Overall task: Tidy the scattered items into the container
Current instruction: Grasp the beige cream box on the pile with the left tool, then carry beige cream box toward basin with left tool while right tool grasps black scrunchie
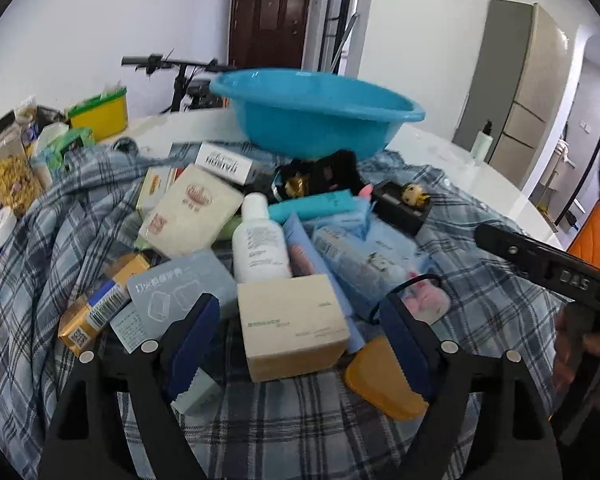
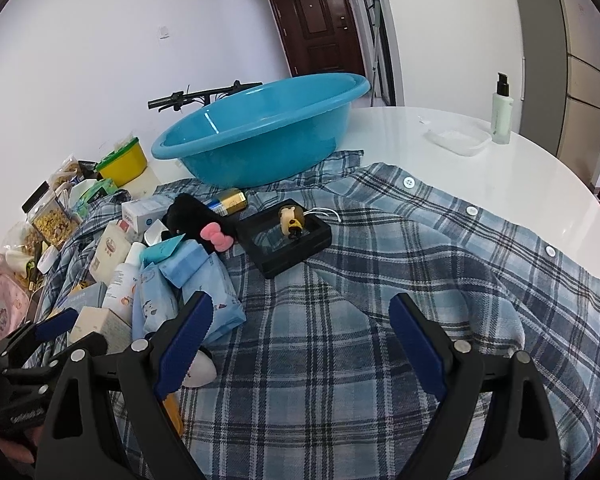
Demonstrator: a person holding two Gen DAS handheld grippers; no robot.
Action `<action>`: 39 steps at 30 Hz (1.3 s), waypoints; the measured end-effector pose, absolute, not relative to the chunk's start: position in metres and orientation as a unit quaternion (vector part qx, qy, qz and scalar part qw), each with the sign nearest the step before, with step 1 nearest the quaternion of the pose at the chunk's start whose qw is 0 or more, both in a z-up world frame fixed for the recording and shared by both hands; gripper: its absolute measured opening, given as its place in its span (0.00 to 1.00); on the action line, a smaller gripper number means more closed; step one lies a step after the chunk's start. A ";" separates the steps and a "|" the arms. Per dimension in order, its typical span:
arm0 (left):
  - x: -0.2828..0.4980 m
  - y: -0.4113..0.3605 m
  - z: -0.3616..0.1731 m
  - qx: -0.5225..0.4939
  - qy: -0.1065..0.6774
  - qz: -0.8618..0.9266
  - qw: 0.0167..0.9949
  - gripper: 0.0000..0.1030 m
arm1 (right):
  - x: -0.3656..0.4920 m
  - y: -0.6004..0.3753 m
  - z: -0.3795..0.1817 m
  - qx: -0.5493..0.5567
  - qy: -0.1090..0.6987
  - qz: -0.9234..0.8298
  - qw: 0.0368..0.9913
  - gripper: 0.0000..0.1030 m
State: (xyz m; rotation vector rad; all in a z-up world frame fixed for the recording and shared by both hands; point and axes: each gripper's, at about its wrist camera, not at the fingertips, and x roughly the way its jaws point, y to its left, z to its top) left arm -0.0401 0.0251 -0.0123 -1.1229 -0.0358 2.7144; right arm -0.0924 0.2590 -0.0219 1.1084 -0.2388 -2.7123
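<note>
Nearest the left wrist camera, a beige carton (image 1: 296,326) sits on the plaid shirt (image 1: 300,420) between the two blue pads of the left gripper (image 1: 300,344), with a clear gap on either side, so the jaws stand apart and press on nothing. Behind the carton the scattered items pile up: a white bottle (image 1: 260,240), a grey box (image 1: 172,296), a gold packet (image 1: 100,304), a cream box (image 1: 192,210), blue tissue packs (image 1: 352,256), and an orange lid (image 1: 380,376) partly under the right-hand pad. Beyond the heap the blue basin (image 1: 320,116) stands on the far edge of the shirt, well away from the fingers; nothing can be seen inside it. From the right wrist, the same pile lies off to the left, and the right gripper (image 2: 300,340) hovers over bare plaid cloth with its jaws wide and nothing between them. That view alone shows the inside wall of the basin (image 2: 260,128), the black frame (image 2: 284,236) with a small yellow figure (image 2: 292,220) in it, the shirt's white buttons, a pump bottle (image 2: 502,114) and a clear tray (image 2: 458,140) on the white table (image 2: 500,184). Only the left view shows the jars and yellow tub (image 1: 100,114) at the table's left edge so plainly, and a hand (image 1: 592,360) holding the other tool.
</note>
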 end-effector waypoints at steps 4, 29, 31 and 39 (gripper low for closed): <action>-0.047 0.035 -0.027 -0.395 0.023 0.914 0.091 0.83 | -0.094 0.261 -0.023 0.379 -0.087 -0.916 0.101 0.86; -0.044 -0.011 0.022 -0.316 -0.013 0.947 0.058 0.55 | -0.087 0.228 -0.006 0.370 -0.019 -0.921 0.120 0.86; -0.047 -0.013 0.029 -0.308 -0.015 0.949 0.062 0.55 | -0.088 0.228 -0.003 0.367 -0.017 -0.922 0.119 0.86; -0.057 -0.005 0.060 -0.269 -0.004 0.960 0.081 0.55 | -0.090 0.235 0.022 0.341 -0.008 -0.934 0.105 0.86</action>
